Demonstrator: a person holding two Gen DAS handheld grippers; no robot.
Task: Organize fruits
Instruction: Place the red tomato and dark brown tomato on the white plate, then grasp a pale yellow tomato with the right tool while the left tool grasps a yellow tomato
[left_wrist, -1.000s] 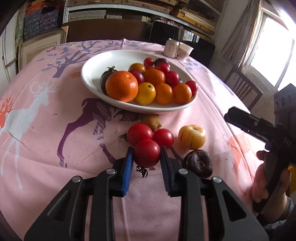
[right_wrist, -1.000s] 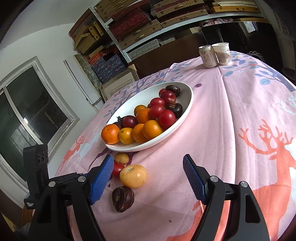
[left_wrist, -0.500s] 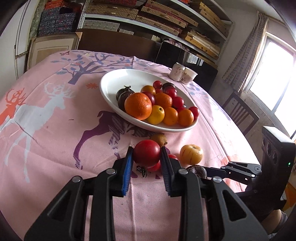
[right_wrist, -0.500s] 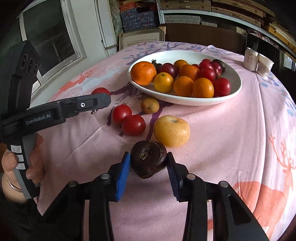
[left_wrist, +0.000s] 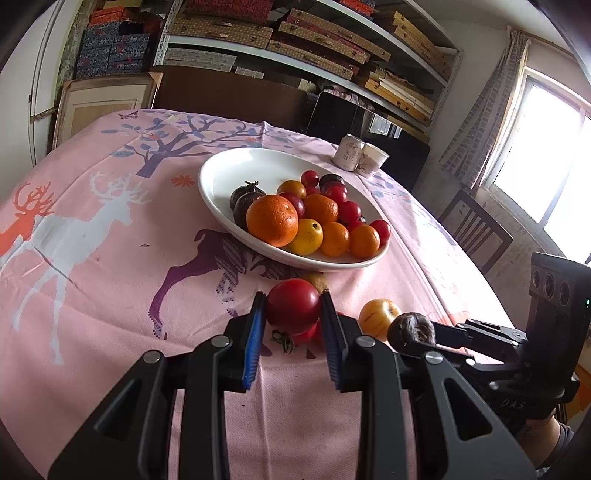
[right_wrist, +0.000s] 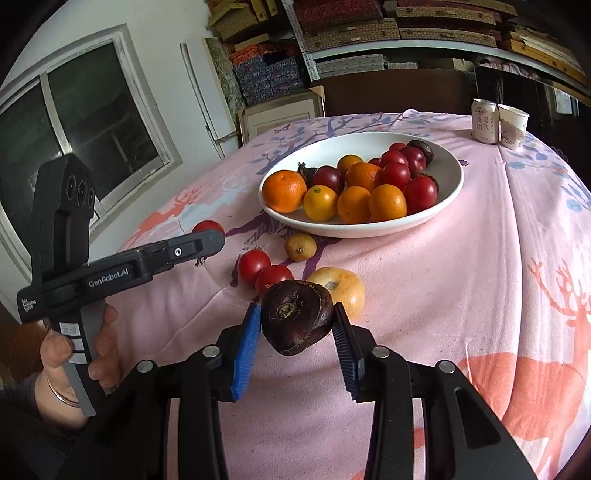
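A white oval dish on the pink tablecloth holds several oranges, tomatoes and dark fruits. My left gripper is shut on a red tomato and holds it above the cloth in front of the dish. My right gripper is shut on a dark brown wrinkled fruit, also lifted. On the cloth lie two red tomatoes, a small brownish fruit and a yellow striped fruit.
Two paper cups stand at the table's far side. A wooden chair stands at the right of the table. Shelves with boxes fill the back wall.
Both grippers have risen with their fruits. The right one closed on the dark fruit a second ago and lifted it. The left tomato now hangs higher above the cloth.
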